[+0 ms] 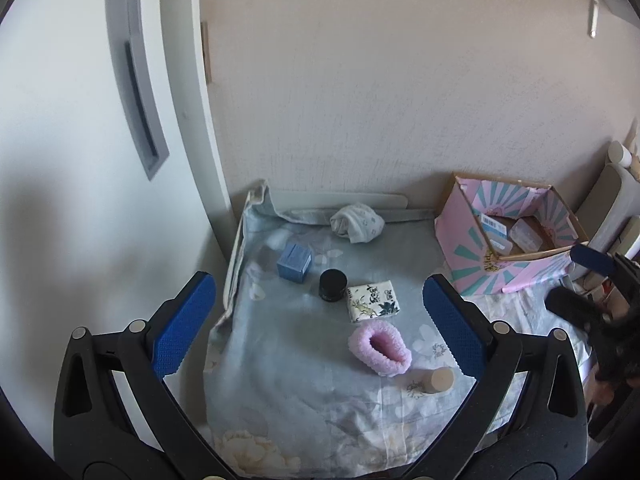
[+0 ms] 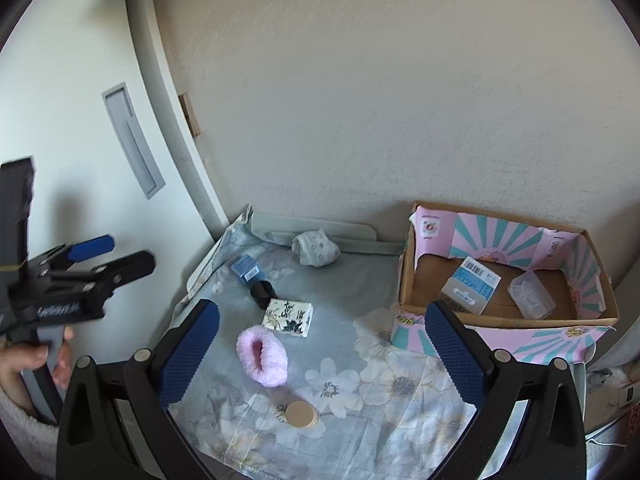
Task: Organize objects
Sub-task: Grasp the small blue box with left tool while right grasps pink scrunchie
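Note:
On a flowered cloth (image 1: 280, 392) lie a blue box (image 1: 295, 261), a black jar (image 1: 332, 285), a floral tissue pack (image 1: 373, 301), a pink fuzzy sock (image 1: 380, 345), a tan round-lidded jar (image 1: 438, 380) and a rolled white sock (image 1: 357, 222). A pink-and-teal cardboard box (image 2: 516, 332) at the right holds a blue-white packet (image 2: 470, 285) and a clear plastic case (image 2: 531, 295). My left gripper (image 1: 320, 328) is open and empty above the cloth. My right gripper (image 2: 320, 348) is open and empty, over the pink sock (image 2: 263, 357) and tan jar (image 2: 301, 414).
A white cabinet door with a recessed handle (image 1: 134, 80) stands at the left. A beige wall (image 1: 400, 100) runs behind the table. The left gripper also shows at the left edge of the right wrist view (image 2: 108, 256), held by a hand (image 2: 24, 360).

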